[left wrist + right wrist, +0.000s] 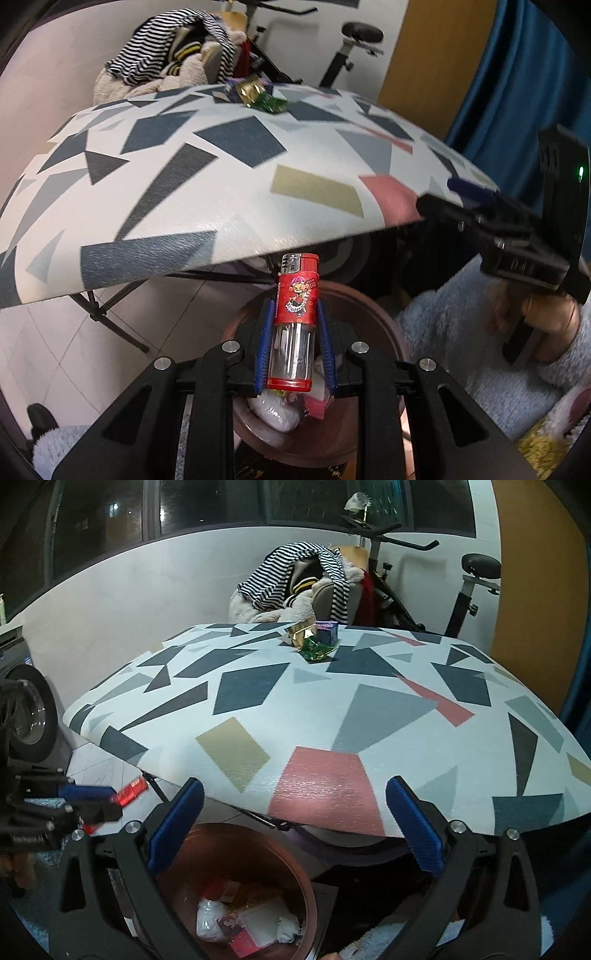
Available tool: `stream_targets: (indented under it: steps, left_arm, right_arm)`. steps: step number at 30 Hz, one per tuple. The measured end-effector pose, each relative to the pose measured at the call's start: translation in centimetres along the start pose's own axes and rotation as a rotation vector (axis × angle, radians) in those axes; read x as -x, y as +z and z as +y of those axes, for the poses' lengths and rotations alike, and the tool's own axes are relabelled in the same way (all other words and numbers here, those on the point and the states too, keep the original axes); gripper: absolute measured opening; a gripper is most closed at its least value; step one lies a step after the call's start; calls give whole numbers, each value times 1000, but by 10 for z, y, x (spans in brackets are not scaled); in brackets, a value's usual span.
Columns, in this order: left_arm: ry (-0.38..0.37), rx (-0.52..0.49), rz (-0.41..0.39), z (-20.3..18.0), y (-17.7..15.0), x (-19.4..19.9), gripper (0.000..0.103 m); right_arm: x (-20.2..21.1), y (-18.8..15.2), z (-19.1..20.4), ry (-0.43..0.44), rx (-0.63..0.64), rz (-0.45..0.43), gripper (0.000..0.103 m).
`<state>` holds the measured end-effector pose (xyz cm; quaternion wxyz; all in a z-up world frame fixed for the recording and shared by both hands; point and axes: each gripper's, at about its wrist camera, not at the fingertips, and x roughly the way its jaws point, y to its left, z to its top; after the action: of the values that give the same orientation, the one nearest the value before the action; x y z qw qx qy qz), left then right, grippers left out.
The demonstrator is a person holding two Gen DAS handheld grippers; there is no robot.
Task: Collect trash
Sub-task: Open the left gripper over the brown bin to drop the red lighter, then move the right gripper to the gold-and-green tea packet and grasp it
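red lighter (295,321) | geometric grey-pink-white table (369,716) | brown bin (236,849)

The left gripper (293,328) clamps a red lighter (295,321) upright between its blue pads, above a brown bin (373,325) (crumpled trash inside). Beyond, on the patterned table (221,177), lie foil wrappers (258,96) — far edge.

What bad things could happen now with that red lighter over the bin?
1. The left tongs pinch the lighter by its sides. It seems to hang over the near rim of the brown bin, so if dropped now it might bounce onto the floor.
2. The wrappers and small blue box sit at the table's far side. The open right tongs may have to stretch and knock them off.
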<state>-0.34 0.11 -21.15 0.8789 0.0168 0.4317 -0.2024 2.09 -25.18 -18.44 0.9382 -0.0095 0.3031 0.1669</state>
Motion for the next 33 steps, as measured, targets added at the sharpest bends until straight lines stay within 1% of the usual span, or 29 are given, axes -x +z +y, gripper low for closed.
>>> stream_targets:
  steps: [5, 8, 9, 10, 11, 12, 13, 14, 16, 21, 22, 23, 24, 25, 33]
  left_arm:
    - [10, -37, 35, -7, -3, -8, 23]
    - [15, -42, 36, -8, -3, -9, 24]
    - [14, -41, 36, -7, -3, -9, 26]
    - [18, -39, 37, -7, -3, -10, 33]
    - [22, -36, 36, -7, -3, -10, 38]
    - [25, -32, 31, -6, -2, -9, 46]
    - [27, -28, 24, -6, -2, -8, 51]
    - [29, -23, 18, -5, -2, -7, 54]
    - [35, -8, 1, -2, -1, -5, 65]
    - [47, 37, -37, 5, 1, 1, 80]
    - [50, 47, -43, 7, 2, 2, 84]
    - [54, 56, -47, 9, 2, 3, 87]
    - [58, 66, -54, 11, 2, 4, 93]
    - [59, 76, -60, 13, 2, 5, 97]
    - [110, 124, -94, 24, 3, 10, 97]
  right_arm:
    - [1, -2, -4, -7, -10, 2, 97]
    - [-1, -3, -2, -9, -13, 4, 97]
    - [-1, -3, -2, -10, -13, 5, 97]
    - [-1, -3, -2, -8, -13, 7, 97]
    - [-1, -3, -1, -7, -13, 9, 97]
    - [-2, -3, -1, -9, -11, 10, 97]
    - [-2, -4, -1, -9, -10, 11, 97]
    - [-2, -4, -1, -8, -10, 12, 97]
    - [-3, -4, 0, -8, -9, 13, 97]
    - [-3, -5, 0, -12, -8, 8, 97]
    - [-4, -5, 0, -12, -9, 9, 97]
    - [-4, -5, 0, -15, -11, 8, 97]
    - [-4, -5, 1, -16, -10, 7, 97]
    - [-4, -5, 0, -19, -11, 3, 97]
    - [-7, -6, -3, -34, -24, -1, 97]
